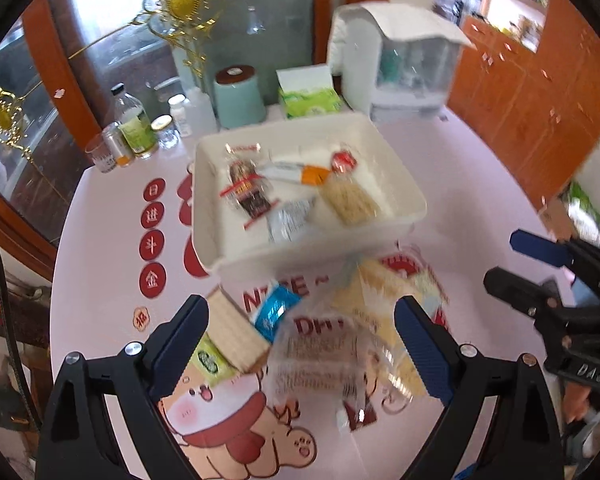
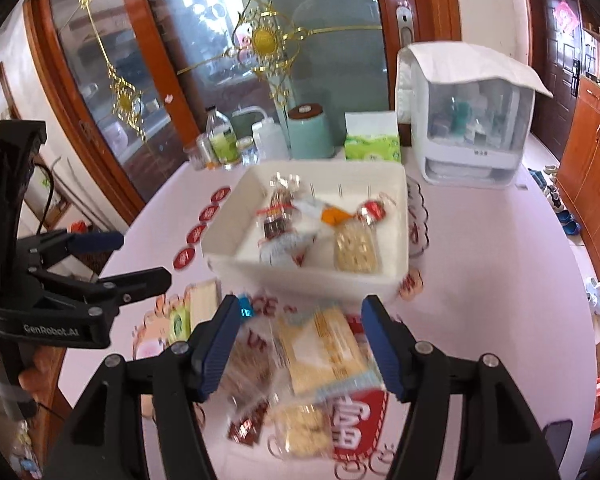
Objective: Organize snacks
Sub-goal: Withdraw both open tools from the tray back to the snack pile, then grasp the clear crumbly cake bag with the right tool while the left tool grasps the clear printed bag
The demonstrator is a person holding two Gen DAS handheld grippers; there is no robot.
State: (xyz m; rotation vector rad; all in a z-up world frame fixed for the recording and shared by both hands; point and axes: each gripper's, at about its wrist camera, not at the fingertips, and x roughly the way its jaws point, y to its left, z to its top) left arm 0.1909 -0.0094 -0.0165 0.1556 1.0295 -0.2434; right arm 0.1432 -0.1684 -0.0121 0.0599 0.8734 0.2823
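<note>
Your left gripper point(image 1: 302, 344) and right gripper point(image 2: 298, 344) both hang with jaws wide and empty over loose snacks point(image 2: 320, 352) on the near surface point(image 2: 480, 280), probably to move them into the tray point(image 2: 312, 284) just beyond.

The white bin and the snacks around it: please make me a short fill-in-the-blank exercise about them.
1. The white bin stands on a ____ tablecloth.
2. The orange-tipped packet lies ____ the bin.
3. The yellow cracker pack lies on the table, ____ the bin.
4. Both the left tongs and the right tongs are ____.

Missing words: pink; inside; outside; open
</note>
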